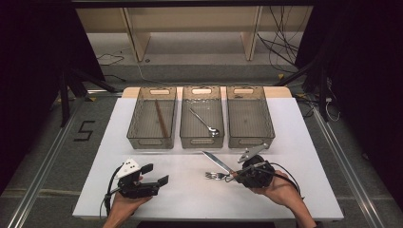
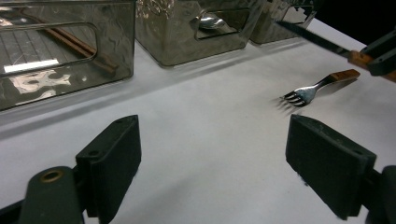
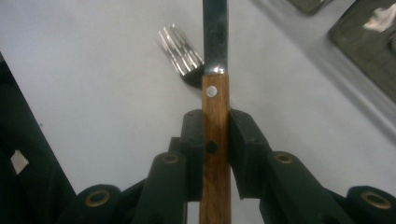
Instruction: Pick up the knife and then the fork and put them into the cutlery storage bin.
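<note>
Bins: three clear plastic bins [image 1: 152, 142] in a row; chopsticks [image 1: 160, 118] in left, spoon [image 1: 205, 122] in middle.
Cutlery outside the bins: one knife [image 3: 215, 93], one fork [image 1: 215, 176].
Knife: raised just above fork, blade toward bins, long axis diagonal.
Right gripper [image 3: 215, 140]: clamped on wooden handle.
Left gripper [image 2: 212, 158]: jaws apart, holding nothing.
</note>
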`<move>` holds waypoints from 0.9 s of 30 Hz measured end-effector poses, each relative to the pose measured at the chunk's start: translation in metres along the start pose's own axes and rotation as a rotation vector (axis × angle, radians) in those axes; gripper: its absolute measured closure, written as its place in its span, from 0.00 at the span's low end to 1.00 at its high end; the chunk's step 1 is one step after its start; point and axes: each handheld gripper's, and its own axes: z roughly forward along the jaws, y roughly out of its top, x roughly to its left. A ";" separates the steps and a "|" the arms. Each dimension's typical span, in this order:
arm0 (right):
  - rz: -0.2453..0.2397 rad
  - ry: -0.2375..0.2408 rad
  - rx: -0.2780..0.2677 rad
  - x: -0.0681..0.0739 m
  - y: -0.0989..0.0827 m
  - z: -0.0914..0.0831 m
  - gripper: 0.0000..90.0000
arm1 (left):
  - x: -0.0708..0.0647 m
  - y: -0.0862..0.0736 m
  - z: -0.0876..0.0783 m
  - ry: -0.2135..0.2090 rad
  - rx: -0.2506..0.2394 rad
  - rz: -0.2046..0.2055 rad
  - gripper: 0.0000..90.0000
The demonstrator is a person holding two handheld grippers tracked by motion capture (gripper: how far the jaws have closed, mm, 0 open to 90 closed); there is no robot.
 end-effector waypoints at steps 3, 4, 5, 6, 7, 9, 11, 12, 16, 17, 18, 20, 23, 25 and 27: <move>0.010 -0.011 -0.032 -0.006 0.005 -0.009 0.86 | 0.000 0.000 0.000 0.003 -0.002 0.001 0.20; 0.017 -0.015 -0.042 -0.008 0.007 -0.012 0.86 | 0.000 0.000 -0.001 0.004 -0.004 0.000 0.20; 0.022 -0.023 -0.053 -0.011 0.009 -0.015 0.86 | 0.000 0.000 -0.001 0.005 -0.006 -0.001 0.20; 0.026 -0.028 -0.063 -0.014 0.011 -0.017 0.86 | 0.000 0.000 -0.001 0.005 -0.007 -0.002 0.20; 0.036 -0.035 -0.075 -0.017 0.013 -0.019 0.86 | 0.001 0.000 -0.001 0.005 -0.006 -0.002 0.20; 0.059 -0.045 -0.097 -0.024 0.017 -0.024 0.86 | 0.001 0.000 -0.001 0.005 -0.007 -0.002 0.20; 0.075 -0.058 -0.117 -0.032 0.021 -0.027 0.86 | 0.001 0.000 -0.001 0.006 -0.008 -0.001 0.20; 0.085 -0.065 -0.129 -0.036 0.023 -0.029 0.85 | 0.001 0.000 -0.001 0.006 -0.008 0.001 0.20; 0.130 -0.082 -0.169 -0.052 0.030 -0.035 0.86 | 0.001 0.000 -0.001 0.007 -0.012 -0.008 0.20; 0.139 -0.086 -0.172 -0.055 0.032 -0.036 0.86 | 0.001 0.000 -0.001 0.007 -0.010 -0.005 0.20; 0.144 -0.091 -0.177 -0.057 0.034 -0.037 0.86 | 0.001 0.000 -0.001 0.007 -0.011 -0.005 0.20; 0.153 -0.096 -0.183 -0.063 0.037 -0.037 0.86 | 0.001 0.000 -0.001 0.007 -0.008 -0.003 0.20; 0.176 -0.105 -0.193 -0.071 0.042 -0.036 0.86 | 0.001 0.000 -0.001 0.006 -0.011 -0.007 0.20; 0.192 -0.109 -0.196 -0.077 0.046 -0.035 0.86 | 0.001 0.000 -0.001 0.007 -0.011 -0.006 0.20; 0.206 -0.119 -0.192 -0.083 0.050 -0.033 0.86 | 0.002 0.000 -0.001 0.006 -0.007 -0.002 0.20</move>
